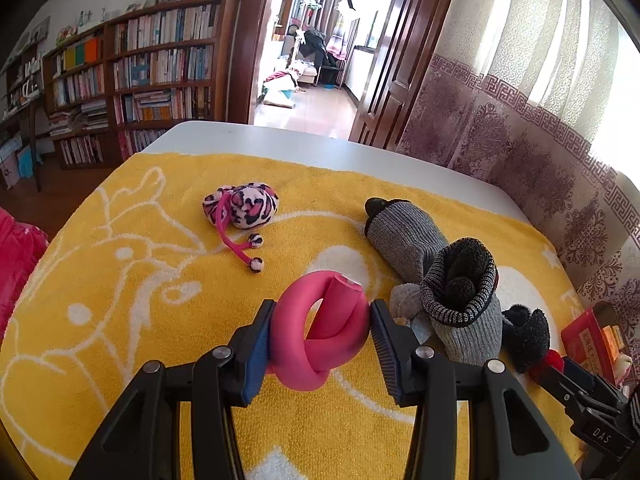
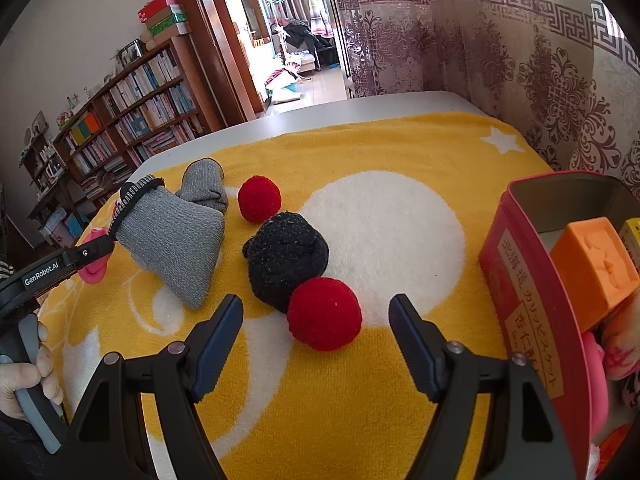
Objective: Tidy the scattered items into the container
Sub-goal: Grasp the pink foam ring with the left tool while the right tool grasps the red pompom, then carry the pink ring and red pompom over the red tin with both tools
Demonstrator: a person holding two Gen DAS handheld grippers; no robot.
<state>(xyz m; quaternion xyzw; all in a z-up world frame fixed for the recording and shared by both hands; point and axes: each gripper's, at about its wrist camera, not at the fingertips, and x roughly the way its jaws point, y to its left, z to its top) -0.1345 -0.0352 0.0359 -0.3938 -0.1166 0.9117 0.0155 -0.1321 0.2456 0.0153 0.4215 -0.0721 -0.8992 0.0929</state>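
Left gripper (image 1: 322,322) pinching knotted pink foam roller (image 1: 320,332) across its loop — soft, light, springy; right gripper (image 2: 316,320) spread wide around red pompom (image 2: 324,314).

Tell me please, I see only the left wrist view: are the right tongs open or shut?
Observer: Open. The right tongs hold nothing; a near ball lies on the towel just ahead of them.
Operator: Is it the only ball?
Observer: No. A far ball lies beyond the black sock.
Operator: What is in the tin?
Observer: The tin has no lid on it; an orange block sits inside.
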